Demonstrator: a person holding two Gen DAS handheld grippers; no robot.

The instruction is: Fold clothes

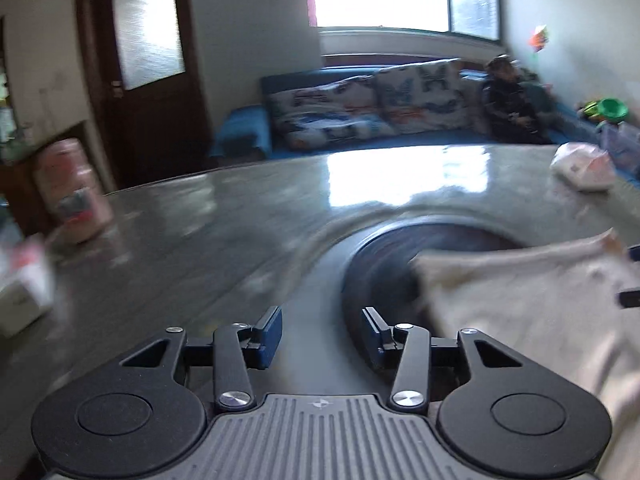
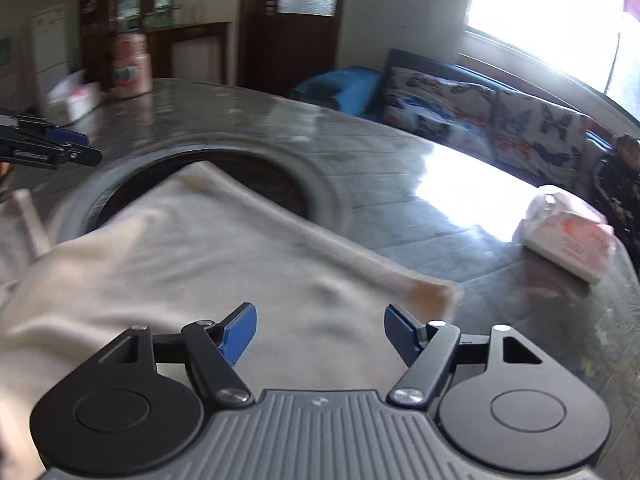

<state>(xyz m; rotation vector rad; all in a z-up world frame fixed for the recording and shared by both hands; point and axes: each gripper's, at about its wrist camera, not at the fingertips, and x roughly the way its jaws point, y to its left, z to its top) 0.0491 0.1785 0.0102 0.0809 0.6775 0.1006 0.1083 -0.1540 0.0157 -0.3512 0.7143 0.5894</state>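
Note:
A pale cream garment (image 2: 192, 256) lies spread on the grey stone table (image 2: 400, 208), partly over the table's round dark recess (image 2: 264, 176). My right gripper (image 2: 320, 330) is open and empty just above the garment's near part, its blue pads (image 2: 240, 332) wide apart. My left gripper (image 1: 322, 334) is open and empty over bare table beside the recess (image 1: 384, 252), with the garment (image 1: 520, 304) to its right. The left gripper also shows at the left edge of the right wrist view (image 2: 60, 144), above the table. Both views are blurred.
A pink-and-white packet (image 2: 568, 236) lies on the table at the right. A pink canister (image 2: 130, 64) and a white box (image 2: 74, 96) stand at the far left. A blue sofa with butterfly cushions (image 1: 368, 104) and a seated person (image 1: 512, 100) are behind the table.

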